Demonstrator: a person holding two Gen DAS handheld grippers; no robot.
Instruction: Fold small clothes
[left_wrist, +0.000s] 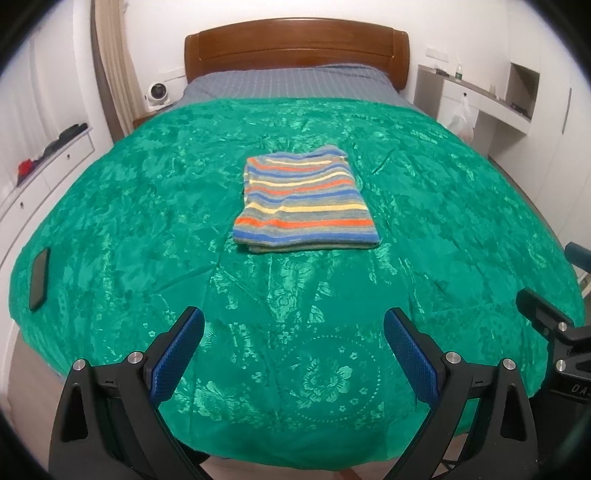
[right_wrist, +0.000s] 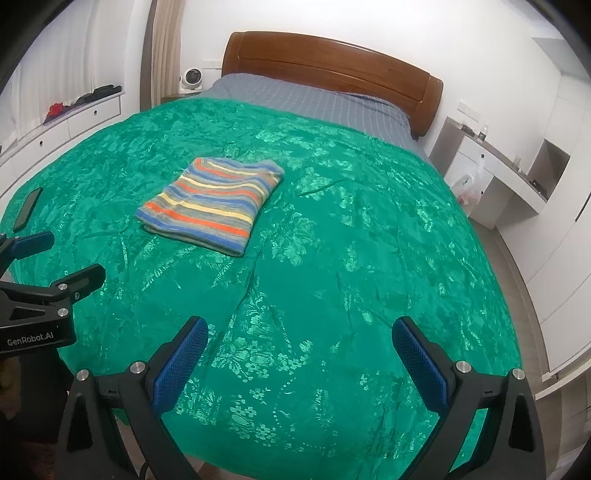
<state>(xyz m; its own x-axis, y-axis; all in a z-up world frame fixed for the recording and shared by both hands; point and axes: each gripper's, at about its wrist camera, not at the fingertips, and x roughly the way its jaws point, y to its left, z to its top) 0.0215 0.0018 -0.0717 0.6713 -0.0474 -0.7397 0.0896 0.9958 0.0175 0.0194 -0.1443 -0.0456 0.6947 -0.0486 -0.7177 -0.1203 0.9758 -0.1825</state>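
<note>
A striped garment (left_wrist: 304, 201) in blue, orange, yellow and grey lies folded into a neat rectangle on the green bedspread (left_wrist: 147, 206). It also shows in the right wrist view (right_wrist: 212, 201), left of centre. My left gripper (left_wrist: 293, 319) is open and empty, held above the near end of the bed, well short of the garment. My right gripper (right_wrist: 299, 328) is open and empty too, further right over the bedspread (right_wrist: 369, 258). The left gripper (right_wrist: 70, 254) shows at the left edge of the right wrist view.
A dark phone (left_wrist: 39, 279) lies on the bedspread at the left edge. A wooden headboard (left_wrist: 295, 48) stands at the far end. White drawers (left_wrist: 44, 166) run along the left, a white desk (left_wrist: 491, 99) and wardrobe on the right.
</note>
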